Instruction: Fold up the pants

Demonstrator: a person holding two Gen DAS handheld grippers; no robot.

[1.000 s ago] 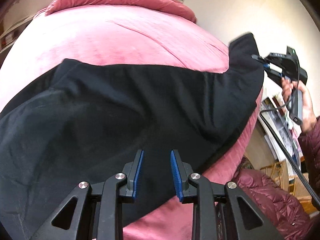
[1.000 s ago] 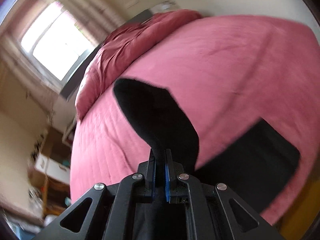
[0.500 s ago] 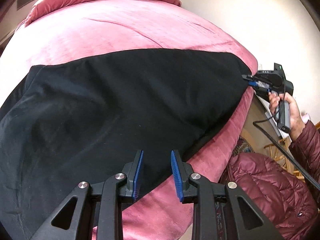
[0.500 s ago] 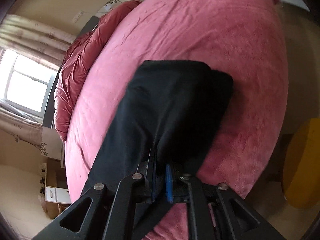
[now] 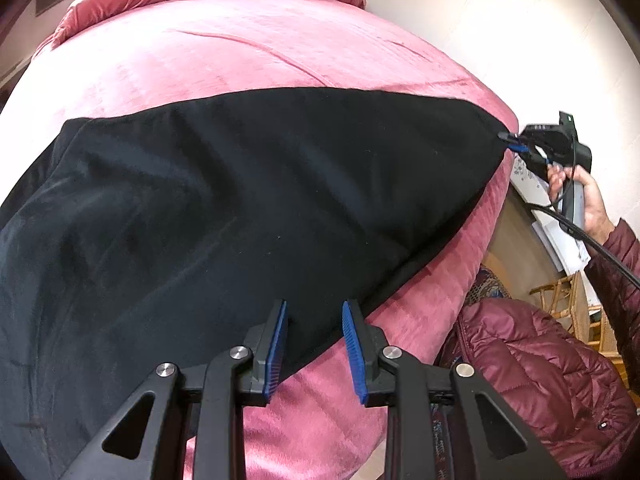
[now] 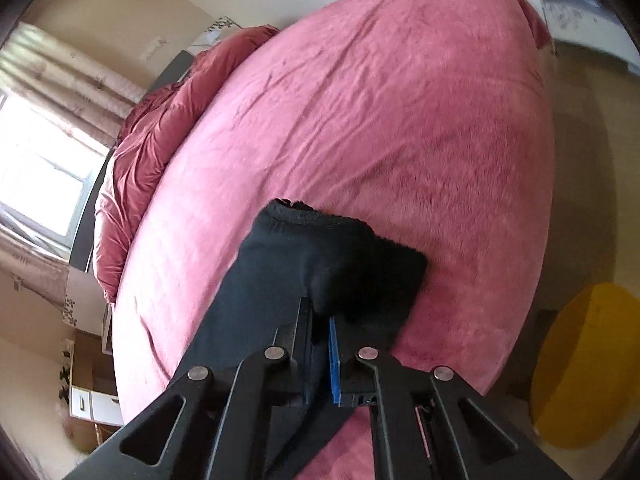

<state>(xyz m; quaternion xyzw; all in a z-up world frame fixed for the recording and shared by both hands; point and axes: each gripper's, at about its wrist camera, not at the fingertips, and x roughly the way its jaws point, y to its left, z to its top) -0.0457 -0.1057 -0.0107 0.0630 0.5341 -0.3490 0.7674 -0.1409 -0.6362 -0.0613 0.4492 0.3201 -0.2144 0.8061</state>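
- Right now my right gripper (image 6: 320, 320) is clenched on the black pants' (image 5: 248, 208) end, laying them flat across the pink bedspread (image 5: 208, 56)
- My left gripper (image 5: 314, 344) hovers released just above their near edge
- Next, I judge: grasp that edge, fold across

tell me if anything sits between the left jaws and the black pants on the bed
Nothing visible does. The left gripper hangs open right over the near edge of the black pants, with only bare pink bedspread below. The right gripper is shut on the pants' far end at the bed's corner, clear of that path.
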